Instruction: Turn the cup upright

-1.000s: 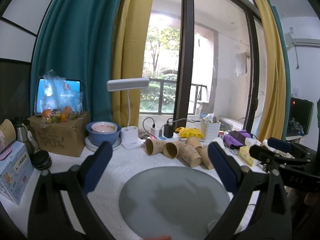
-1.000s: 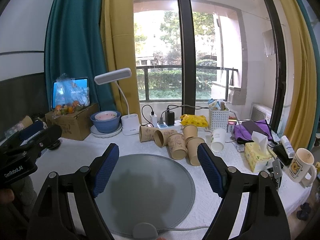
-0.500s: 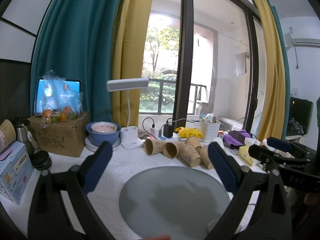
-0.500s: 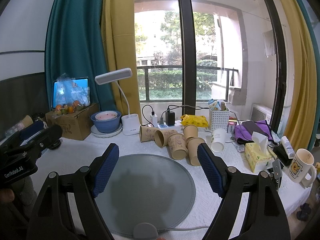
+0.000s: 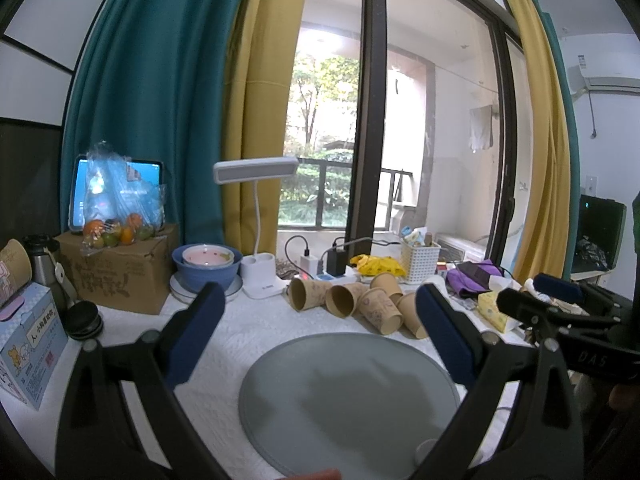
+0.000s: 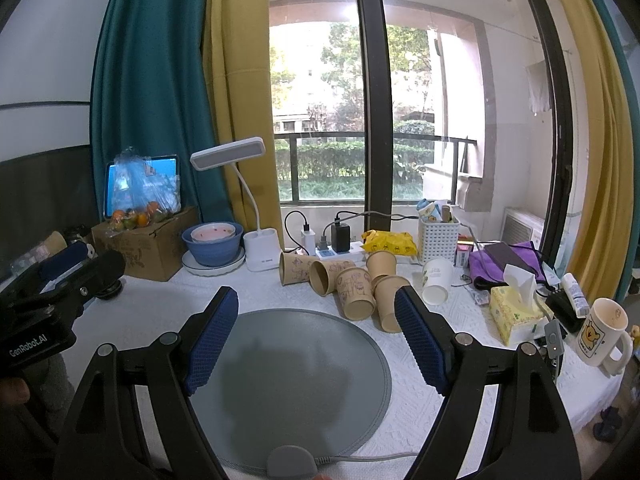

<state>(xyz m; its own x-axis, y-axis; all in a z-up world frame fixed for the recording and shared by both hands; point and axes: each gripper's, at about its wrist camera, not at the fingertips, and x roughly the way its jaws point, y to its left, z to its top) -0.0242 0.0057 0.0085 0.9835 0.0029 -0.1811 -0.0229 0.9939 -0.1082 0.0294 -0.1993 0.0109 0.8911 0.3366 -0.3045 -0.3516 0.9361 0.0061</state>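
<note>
Black tool point(image 6: 316, 334) arms, blue ribbed pads point(image 6: 212, 334)

You have a round grey mat point(image 6: 296, 364) at the worktop's point(image 6: 460, 408) near edge, a lamp point(image 6: 260, 254) and blue bowl point(image 6: 212, 246) along its far edge, a mug point(image 6: 600, 330) at its right edge.

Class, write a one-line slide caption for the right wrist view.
Open right gripper hovers above a grey round mat, facing brown paper cups lying tipped on the table.
</note>
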